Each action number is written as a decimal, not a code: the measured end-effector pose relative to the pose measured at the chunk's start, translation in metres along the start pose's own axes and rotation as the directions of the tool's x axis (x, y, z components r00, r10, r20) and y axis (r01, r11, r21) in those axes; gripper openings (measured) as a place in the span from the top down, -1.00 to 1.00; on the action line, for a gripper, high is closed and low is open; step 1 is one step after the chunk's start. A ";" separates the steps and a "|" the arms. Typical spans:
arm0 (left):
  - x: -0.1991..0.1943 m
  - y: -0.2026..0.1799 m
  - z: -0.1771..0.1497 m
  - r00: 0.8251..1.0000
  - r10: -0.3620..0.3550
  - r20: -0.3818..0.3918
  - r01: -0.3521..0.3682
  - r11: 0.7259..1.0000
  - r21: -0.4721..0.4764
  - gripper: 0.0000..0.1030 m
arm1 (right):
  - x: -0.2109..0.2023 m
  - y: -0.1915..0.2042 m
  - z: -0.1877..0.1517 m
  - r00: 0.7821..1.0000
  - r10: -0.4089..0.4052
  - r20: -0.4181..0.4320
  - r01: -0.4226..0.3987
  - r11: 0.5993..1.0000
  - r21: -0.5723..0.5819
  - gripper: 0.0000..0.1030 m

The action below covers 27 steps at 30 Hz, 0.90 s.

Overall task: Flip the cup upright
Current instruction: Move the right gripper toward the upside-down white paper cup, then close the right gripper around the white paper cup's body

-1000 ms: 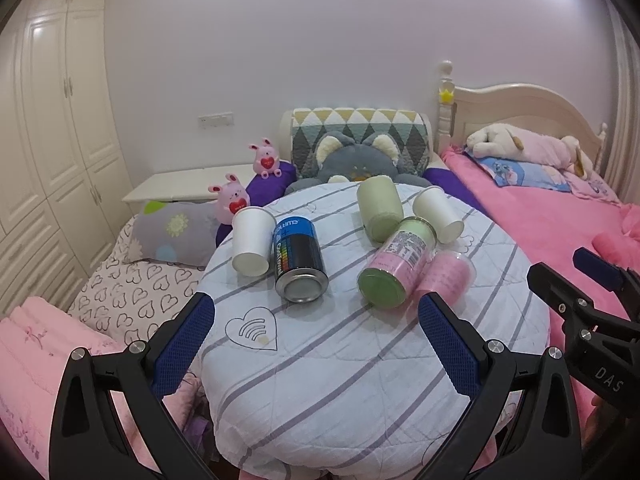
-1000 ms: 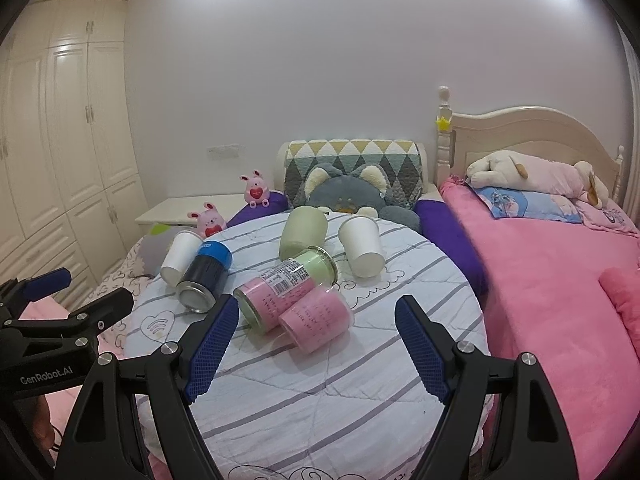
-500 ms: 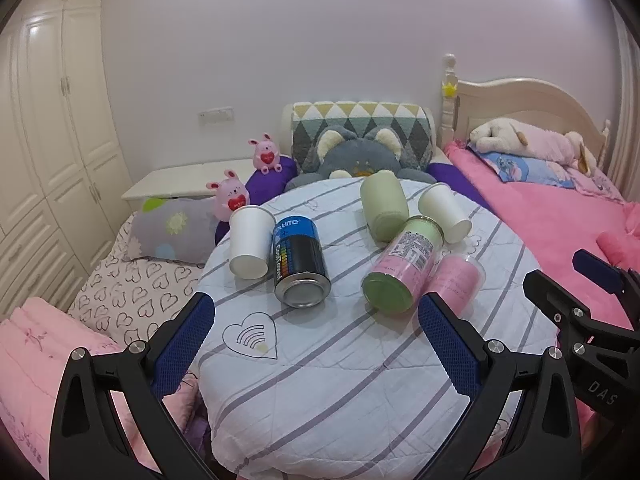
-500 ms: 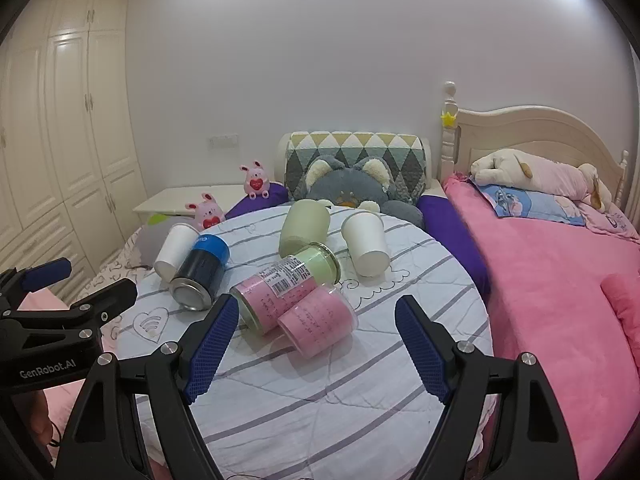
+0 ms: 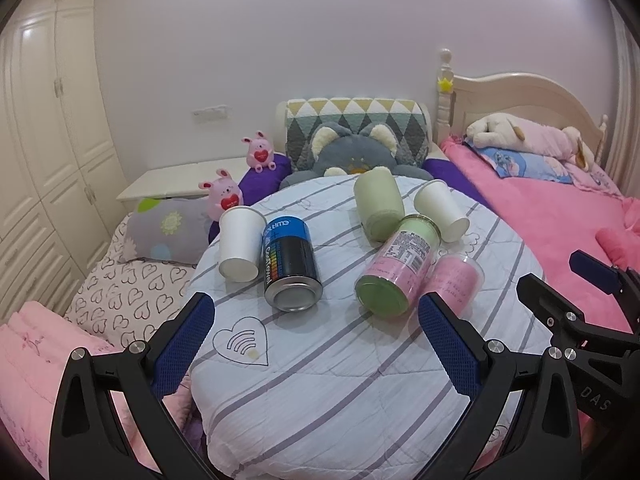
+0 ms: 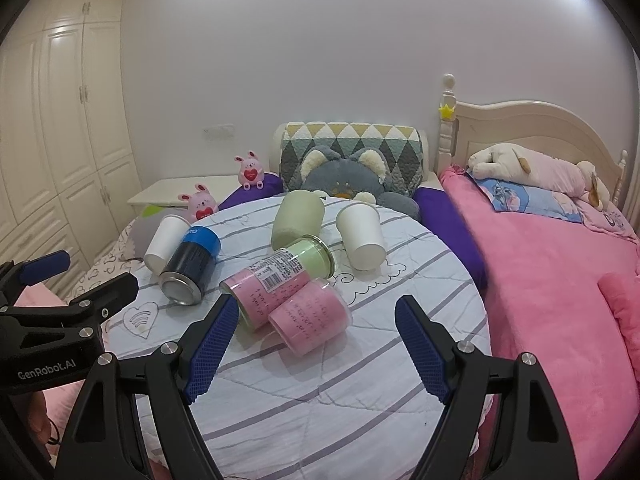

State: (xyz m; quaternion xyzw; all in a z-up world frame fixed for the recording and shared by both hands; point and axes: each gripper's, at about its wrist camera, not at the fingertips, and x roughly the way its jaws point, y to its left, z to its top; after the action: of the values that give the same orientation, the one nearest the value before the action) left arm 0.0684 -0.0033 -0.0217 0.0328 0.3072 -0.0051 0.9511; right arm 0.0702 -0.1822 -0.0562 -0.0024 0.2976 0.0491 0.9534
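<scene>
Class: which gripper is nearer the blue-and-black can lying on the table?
Left. The left gripper sits just before the can; the right gripper is off to the can's right.

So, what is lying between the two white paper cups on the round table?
In the left wrist view, between the left white cup and the right white cup lie the blue-black can and the green cup, all tipped over.

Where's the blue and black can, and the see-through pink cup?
Blue and black metal can (image 5: pixel 291 266), left wrist view, middle of its side.
Clear plastic cup with pink inside (image 6: pixel 310 318), right wrist view, middle of its side.
</scene>
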 end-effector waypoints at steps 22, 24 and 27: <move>0.039 0.001 0.009 0.997 0.004 -0.071 -0.005 1.000 -0.016 -1.00 | 0.040 -0.019 0.008 0.997 -0.023 -0.067 0.025 0.999 0.026 -0.59; 0.048 -0.002 0.013 0.997 -0.002 -0.081 0.001 1.000 -0.015 -1.00 | 0.050 -0.022 0.011 0.996 -0.028 -0.081 0.030 0.999 0.018 -0.59; 0.066 -0.008 0.020 0.995 -0.013 -0.102 0.012 1.000 -0.015 -1.00 | 0.063 -0.028 0.014 0.995 -0.033 -0.093 0.034 0.999 0.011 -0.59</move>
State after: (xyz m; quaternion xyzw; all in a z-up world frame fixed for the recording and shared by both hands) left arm 0.1335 -0.0124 -0.0442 0.0244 0.3556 -0.0072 0.9343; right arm 0.1328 -0.2037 -0.0810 -0.0037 0.3420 0.0311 0.9392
